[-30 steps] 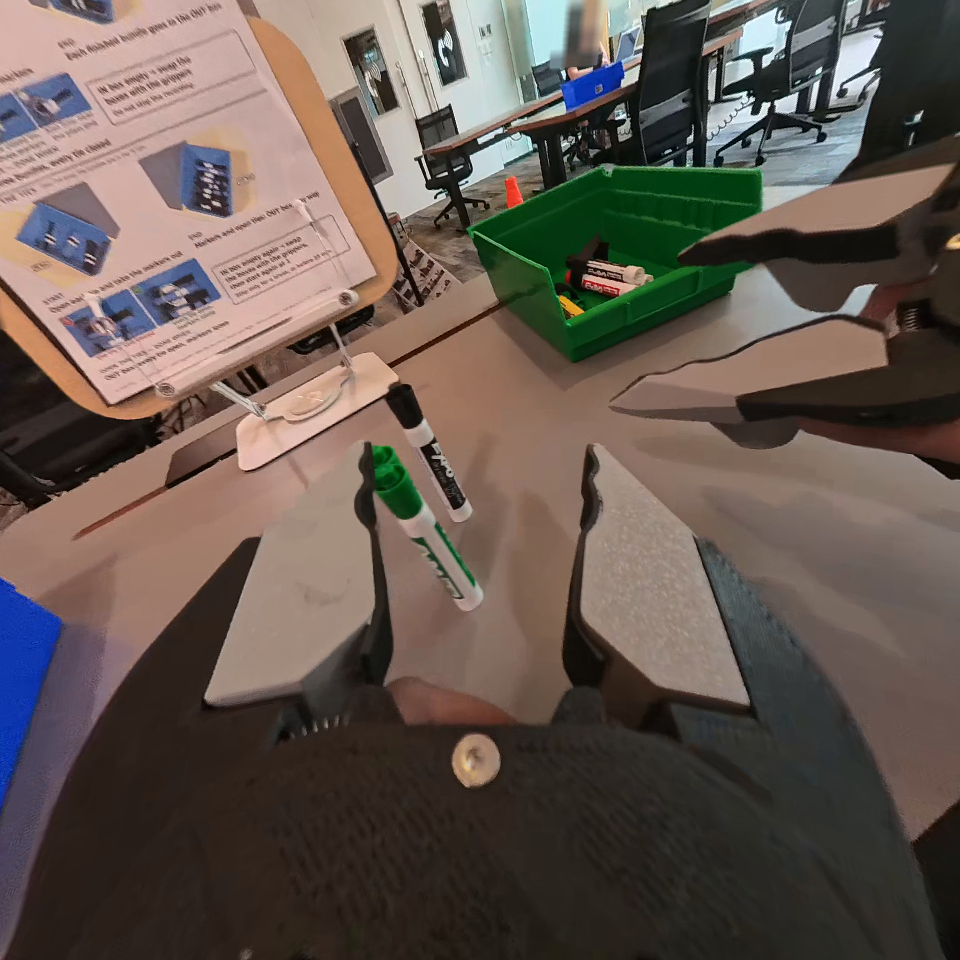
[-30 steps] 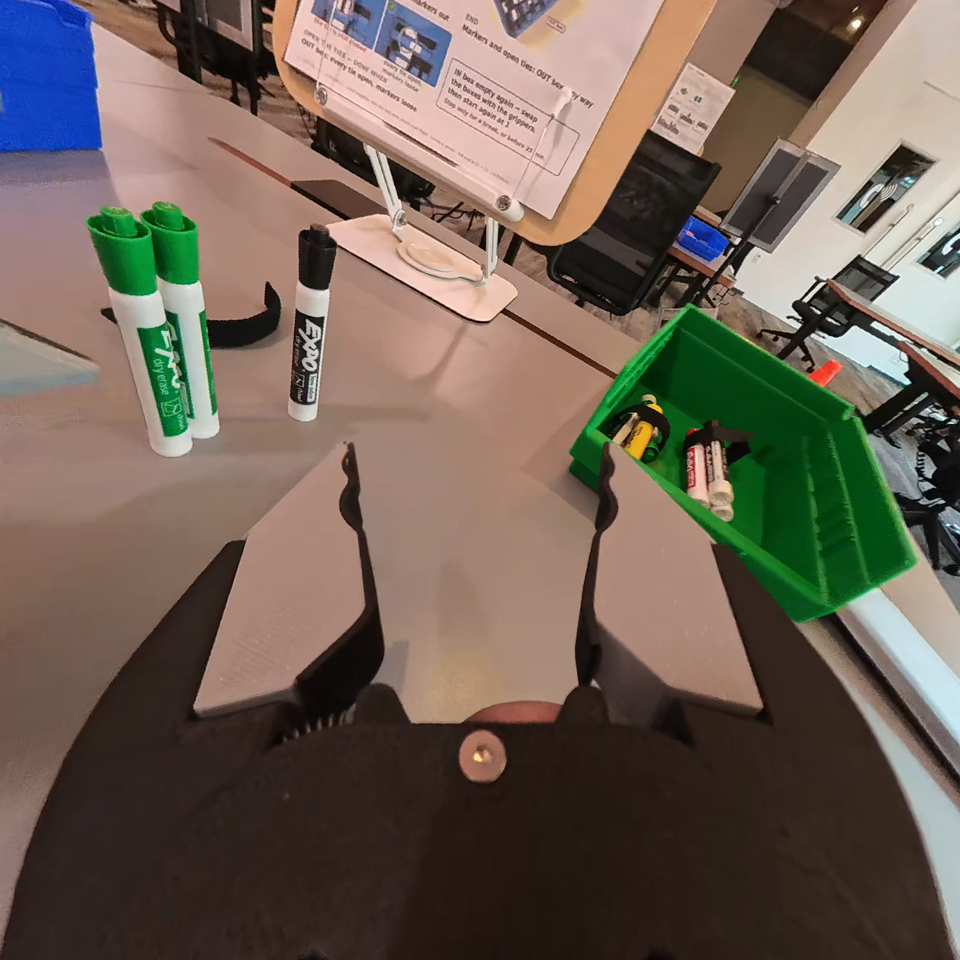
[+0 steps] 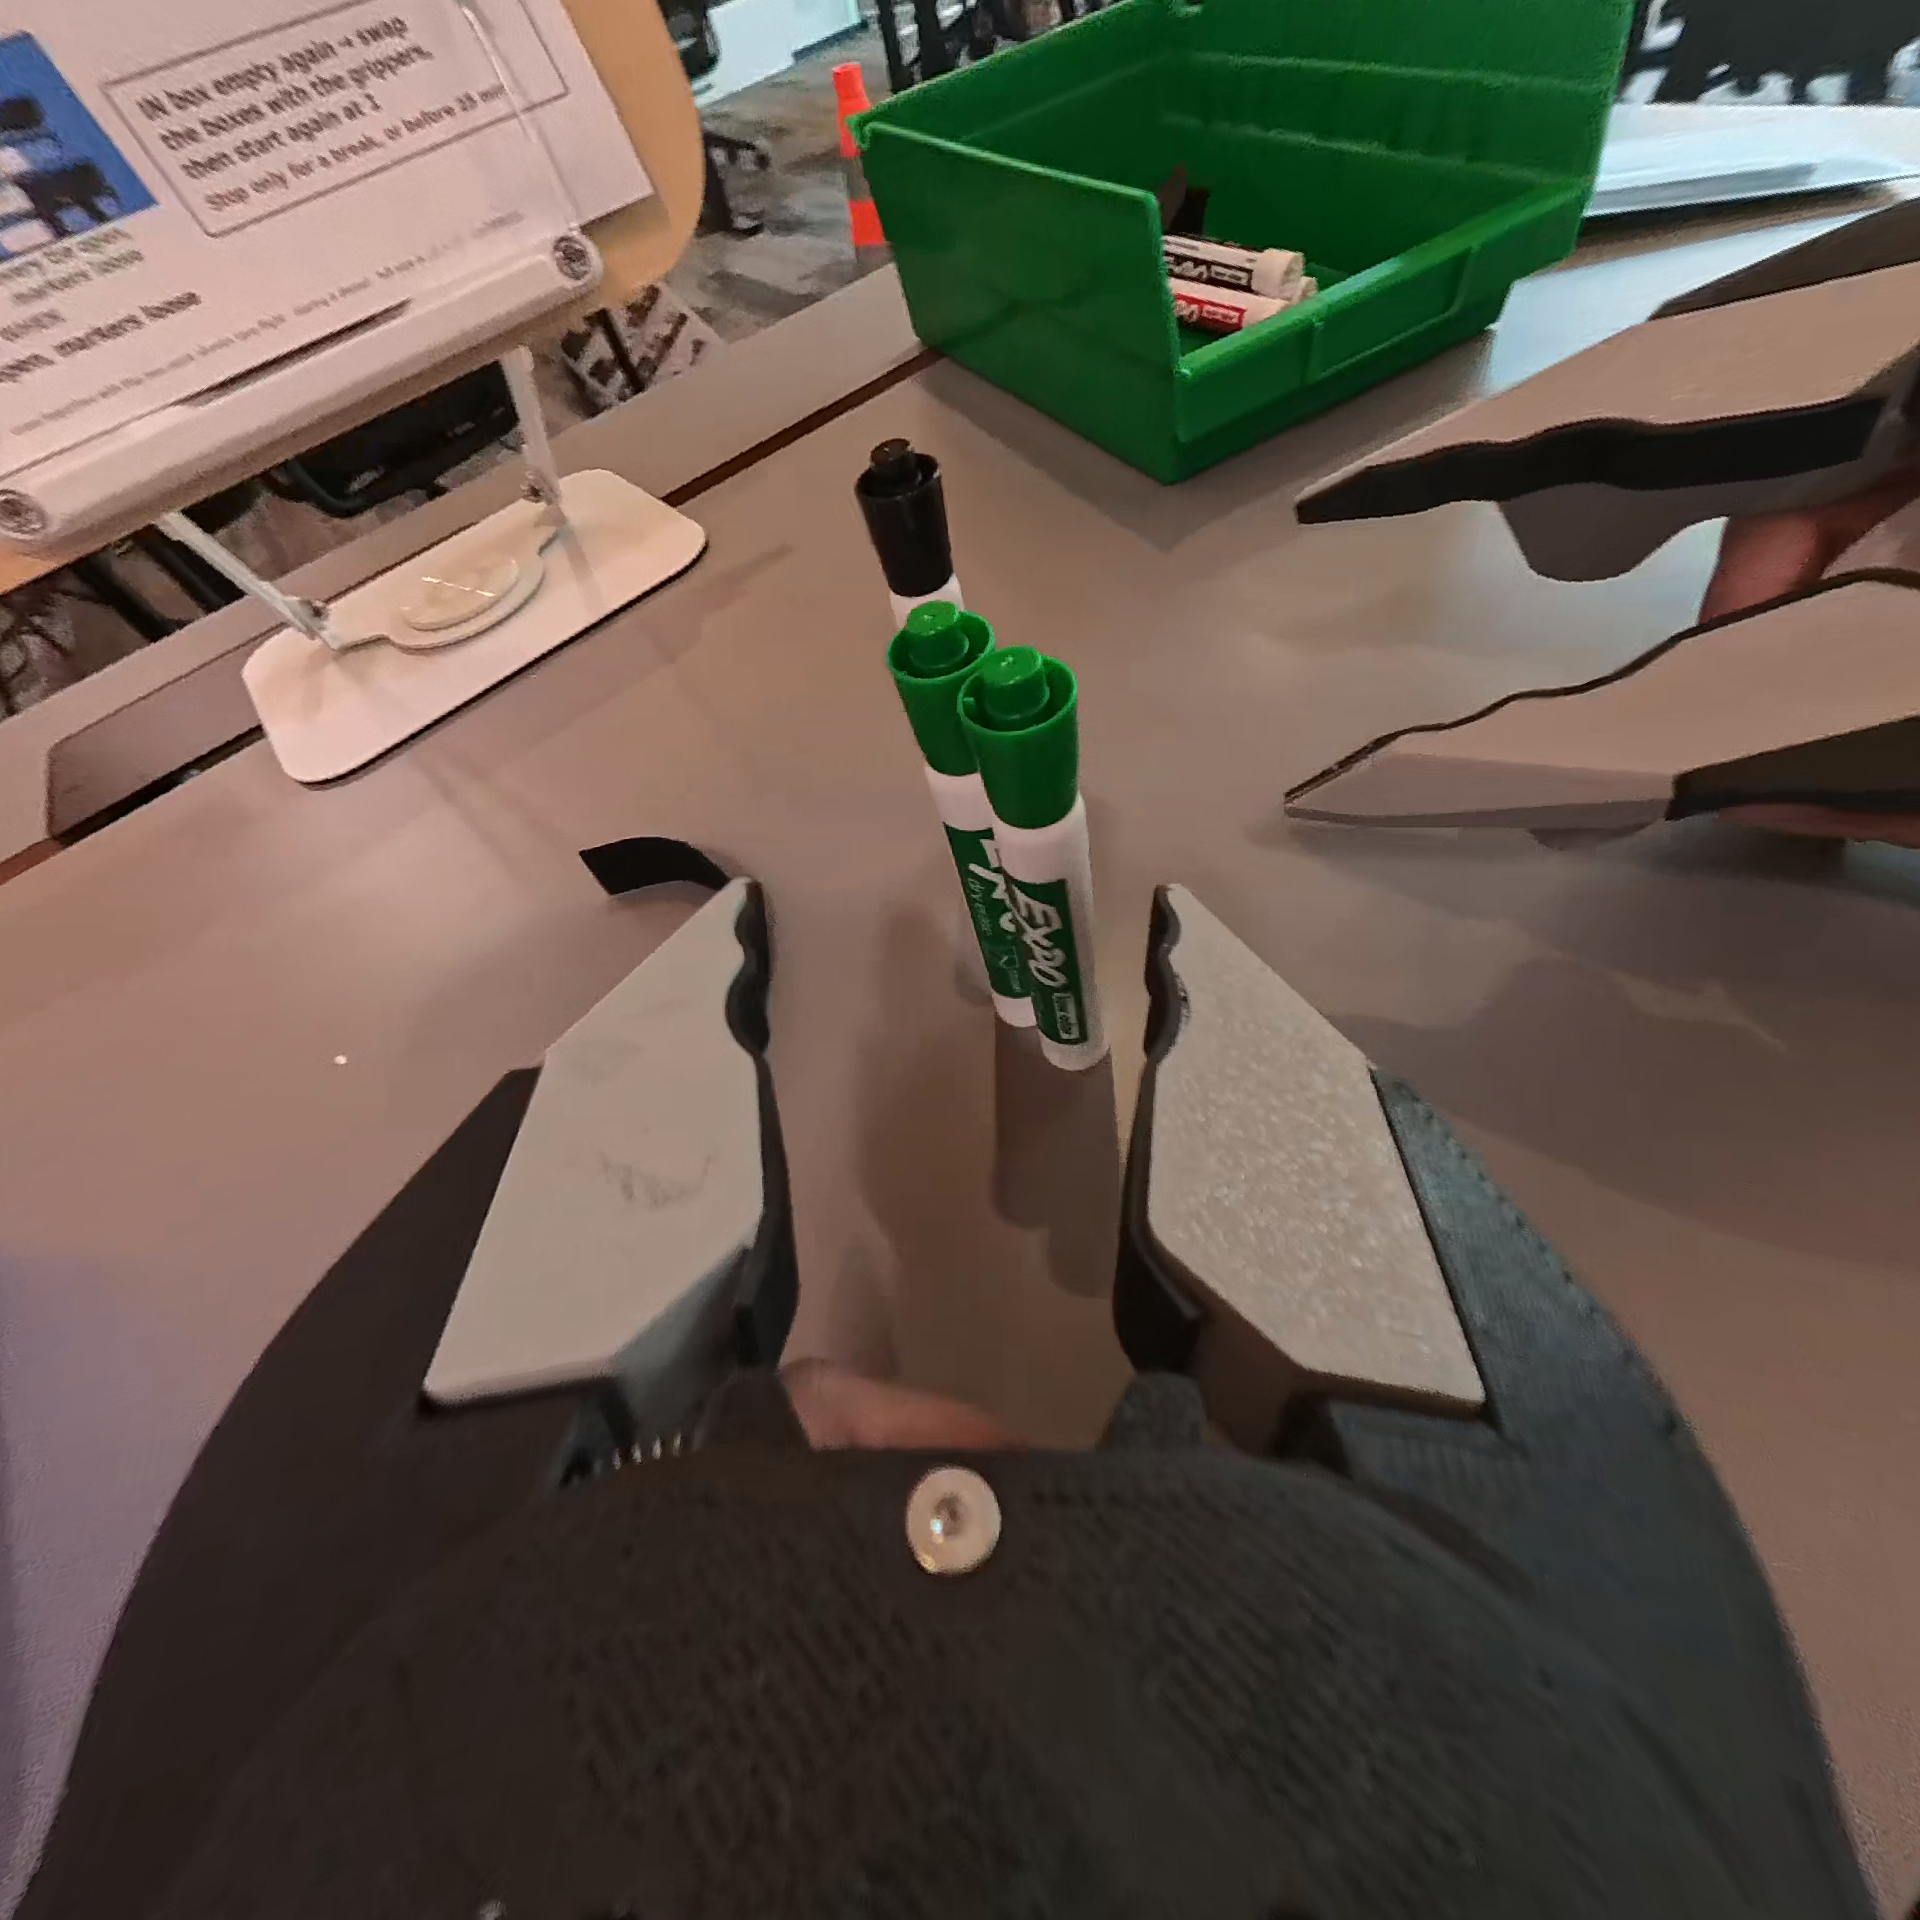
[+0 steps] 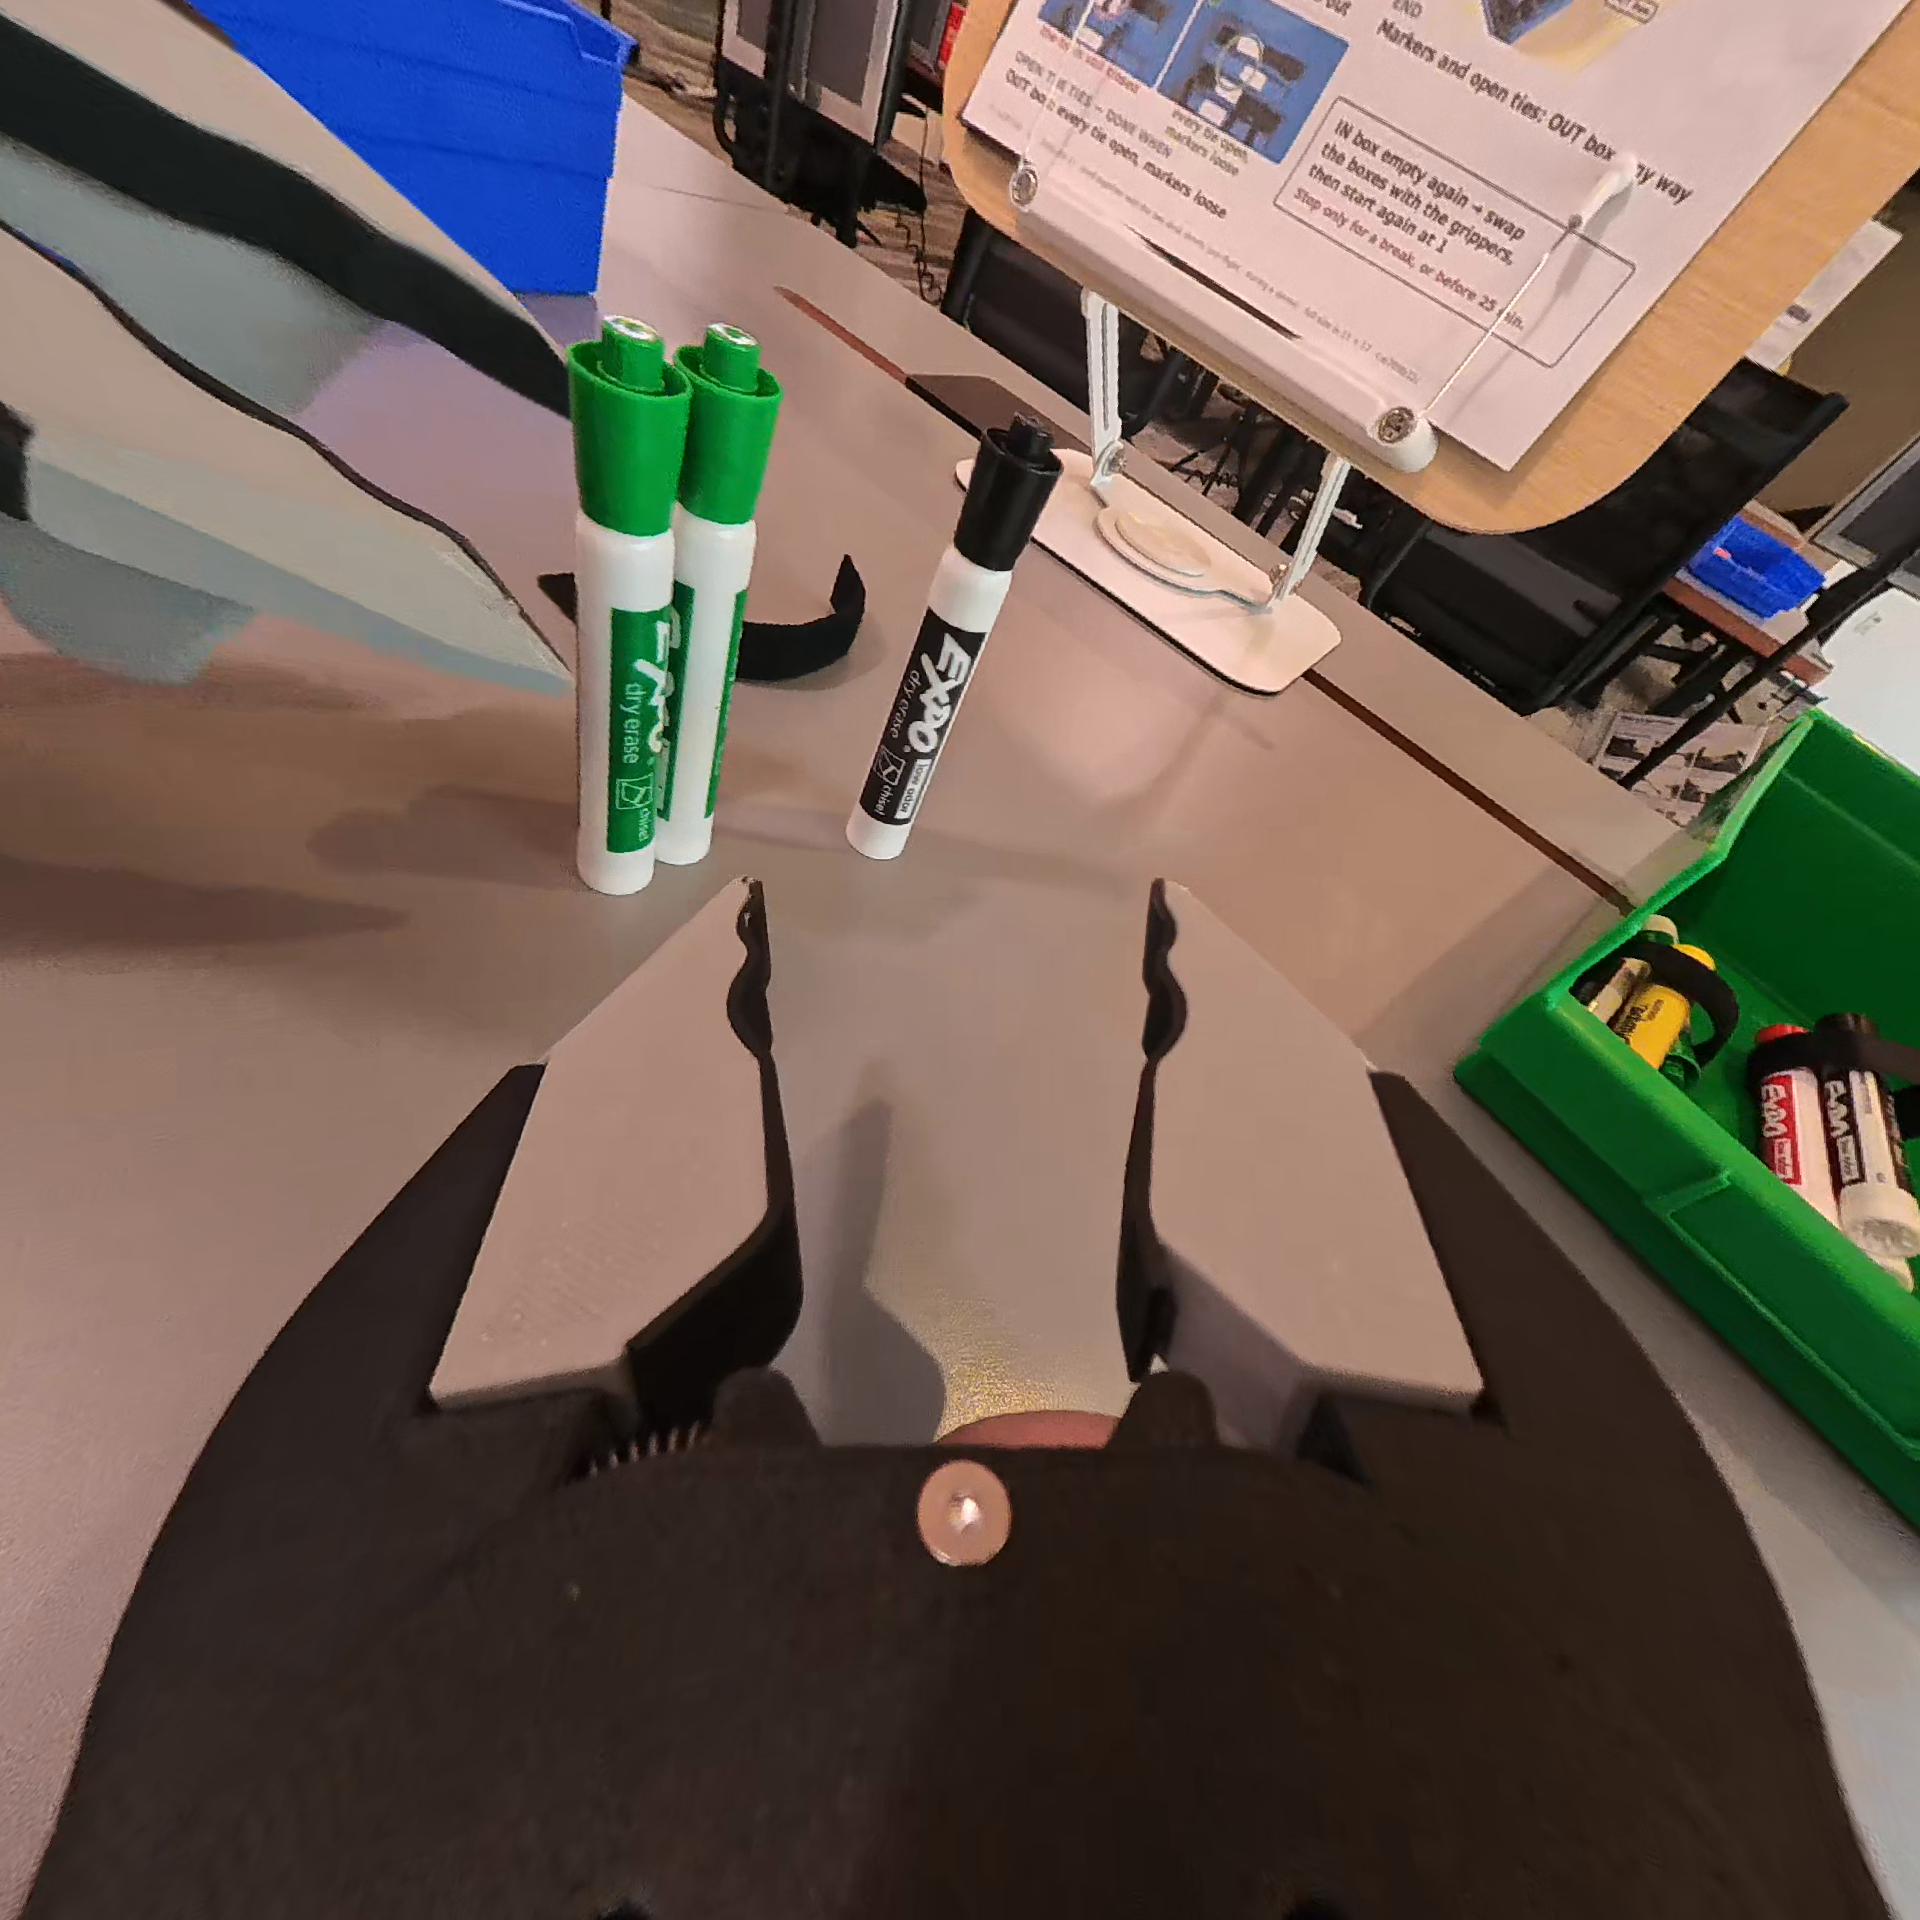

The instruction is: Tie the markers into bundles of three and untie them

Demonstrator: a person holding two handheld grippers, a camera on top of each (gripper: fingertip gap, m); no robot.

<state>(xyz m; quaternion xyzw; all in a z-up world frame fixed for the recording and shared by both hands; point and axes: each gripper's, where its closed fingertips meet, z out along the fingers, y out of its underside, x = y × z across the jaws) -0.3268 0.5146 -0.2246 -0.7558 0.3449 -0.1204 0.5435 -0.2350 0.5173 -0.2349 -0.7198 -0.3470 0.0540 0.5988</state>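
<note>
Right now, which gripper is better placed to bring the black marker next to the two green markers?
Probably right. The open, empty right gripper has the black marker just ahead; from the left gripper, the green markers stand in between.

Two green markers (image 3: 1013,831) stand upright, touching, on the grey surface (image 3: 416,987), just ahead of the left hand-held gripper (image 3: 956,977), whose fingers gape with nothing between them. A black marker (image 3: 909,535) stands behind them, and a black strap (image 3: 649,864) lies to the left. The right hand-held gripper (image 3: 1294,660) hovers open beside a green bin (image 3: 1039,301).
</note>
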